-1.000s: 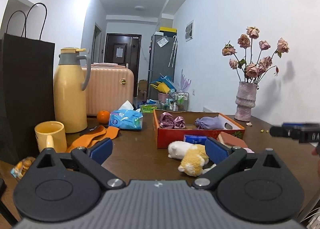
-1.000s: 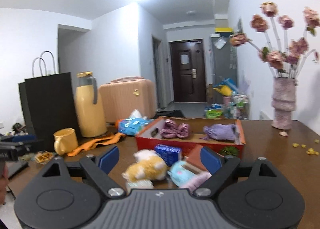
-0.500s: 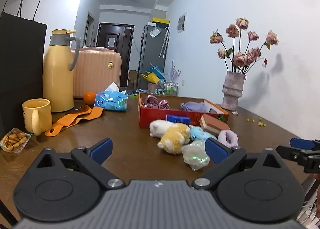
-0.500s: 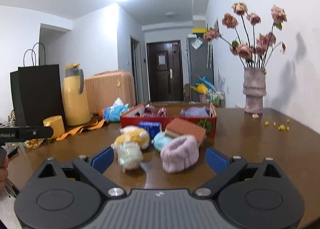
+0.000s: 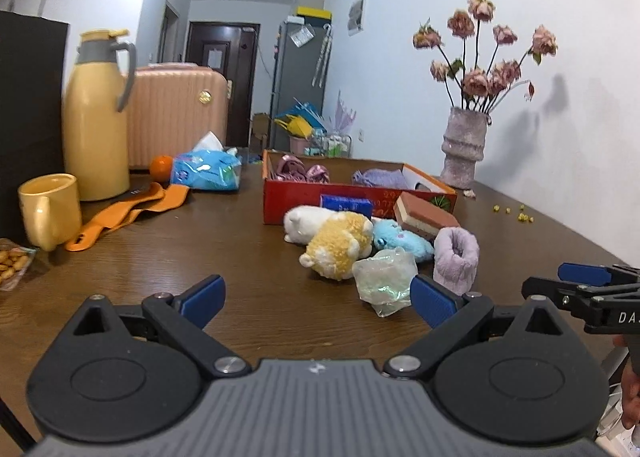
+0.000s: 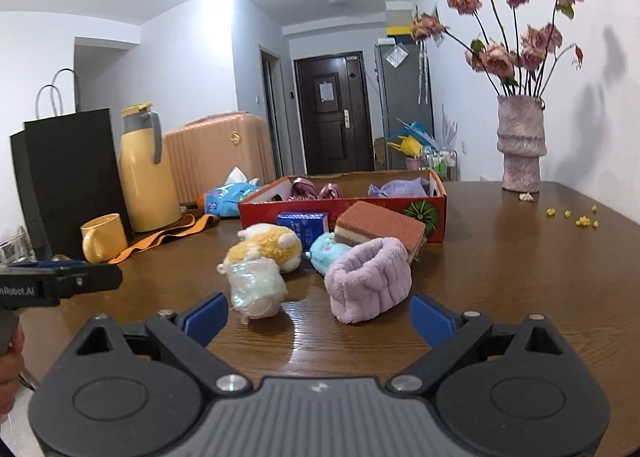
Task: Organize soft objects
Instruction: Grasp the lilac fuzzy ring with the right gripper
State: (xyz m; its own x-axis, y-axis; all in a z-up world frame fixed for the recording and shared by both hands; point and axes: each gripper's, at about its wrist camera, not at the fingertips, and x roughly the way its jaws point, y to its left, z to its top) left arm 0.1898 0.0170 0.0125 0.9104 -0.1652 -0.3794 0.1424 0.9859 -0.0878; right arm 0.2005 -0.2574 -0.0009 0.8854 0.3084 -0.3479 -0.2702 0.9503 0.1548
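A pile of soft things lies on the brown table [image 5: 168, 265] in front of a red cardboard box [image 5: 304, 199]: a yellow-and-white plush [image 5: 336, 243], a blue plush [image 5: 400, 243], a lilac fuzzy band [image 5: 456, 259], a clear-wrapped pale green bundle [image 5: 384, 281] and a pink layered sponge [image 5: 424, 217]. The same pile shows in the right wrist view, with the band [image 6: 368, 281] and bundle [image 6: 256, 285] nearest. The box [image 6: 400, 209] holds purple cloth items. My left gripper [image 5: 318, 297] and right gripper [image 6: 320, 315] are both open and empty, short of the pile.
A yellow thermos [image 5: 96, 117], yellow mug [image 5: 50, 209], orange strap [image 5: 128, 209], blue tissue pack [image 5: 206, 169], black paper bag [image 6: 68, 173] and snack packet [image 5: 10, 261] stand at the left. A vase of dried roses [image 5: 464, 145] stands at the back right.
Both grippers have pulled back and dropped lower toward the table's near edge, so the whole pile has come into view ahead of them. Both stay open.
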